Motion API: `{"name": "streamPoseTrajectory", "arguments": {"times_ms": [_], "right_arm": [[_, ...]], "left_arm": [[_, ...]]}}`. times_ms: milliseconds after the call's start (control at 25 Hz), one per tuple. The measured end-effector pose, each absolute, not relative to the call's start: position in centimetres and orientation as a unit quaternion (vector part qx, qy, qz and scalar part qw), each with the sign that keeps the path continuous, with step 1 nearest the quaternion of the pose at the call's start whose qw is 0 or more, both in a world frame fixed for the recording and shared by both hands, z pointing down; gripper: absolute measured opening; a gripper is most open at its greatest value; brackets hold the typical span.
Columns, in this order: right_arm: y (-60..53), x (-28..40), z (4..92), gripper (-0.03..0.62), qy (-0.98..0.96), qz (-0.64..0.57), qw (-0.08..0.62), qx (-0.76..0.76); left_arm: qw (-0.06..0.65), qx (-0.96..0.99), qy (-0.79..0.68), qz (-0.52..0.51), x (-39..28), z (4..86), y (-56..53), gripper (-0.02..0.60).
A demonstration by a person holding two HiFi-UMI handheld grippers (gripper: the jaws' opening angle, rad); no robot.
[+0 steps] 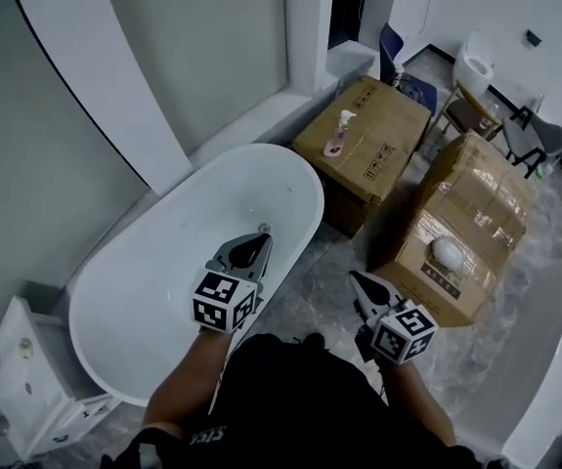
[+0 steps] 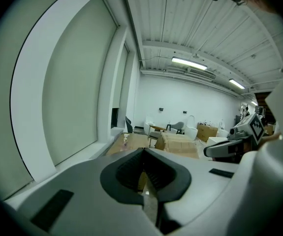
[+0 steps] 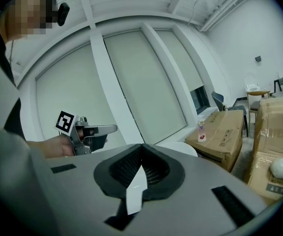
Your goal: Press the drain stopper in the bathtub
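Observation:
A white oval bathtub (image 1: 144, 291) lies at the left of the head view, beside a curved wall. A small metal drain stopper (image 1: 263, 227) shows inside it near the right rim. My left gripper (image 1: 259, 243) hovers over the tub, just short of the stopper, with its jaws shut and nothing held. My right gripper (image 1: 358, 277) hangs over the marble floor right of the tub, also shut and empty. In the left gripper view my left gripper (image 2: 144, 152) faces the room, not the tub. The right gripper view shows my right gripper (image 3: 142, 151), the left gripper (image 3: 112, 129) and the tub's rim (image 3: 179, 148).
Two large cardboard boxes (image 1: 364, 135) (image 1: 466, 228) stand right of the tub; a pink pump bottle (image 1: 338, 133) sits on the nearer-to-wall one. A white cabinet (image 1: 26, 379) is at the tub's near end. Another white tub edge (image 1: 554, 379) runs along the right. Chairs stand farther back.

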State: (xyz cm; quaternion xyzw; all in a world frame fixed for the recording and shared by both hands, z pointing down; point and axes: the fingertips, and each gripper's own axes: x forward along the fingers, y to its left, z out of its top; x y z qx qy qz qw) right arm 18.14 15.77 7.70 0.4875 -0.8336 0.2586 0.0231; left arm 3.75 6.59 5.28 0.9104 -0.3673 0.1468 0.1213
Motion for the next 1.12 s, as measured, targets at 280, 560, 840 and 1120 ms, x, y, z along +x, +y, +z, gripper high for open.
{"name": "streamPoseTrajectory", "arguments": {"times_ms": [280, 560, 840, 1120], "right_arm": [[13.1, 18.9, 9.2, 0.014, -0.842, 0.285, 0.019, 0.458], [6.3, 15.8, 10.7, 0.014, -0.859, 0.293, 0.053, 0.416], [-1.0, 10.2, 11.3, 0.014, -0.874, 0.286, 0.096, 0.381], [-5.9, 5.0, 12.1, 0.015, -0.879, 0.282, 0.126, 0.362]], "left_arm": [[0.126, 0.903, -0.373, 0.172, 6.1, 6.7, 4.7, 0.011], [0.143, 0.888, -0.399, 0.175, 3.6, 8.7, -1.0, 0.011], [0.162, 0.881, -0.413, 0.163, -0.8, 10.5, -7.1, 0.011], [0.173, 0.876, -0.421, 0.158, -5.7, 12.6, -10.6, 0.011]]}}
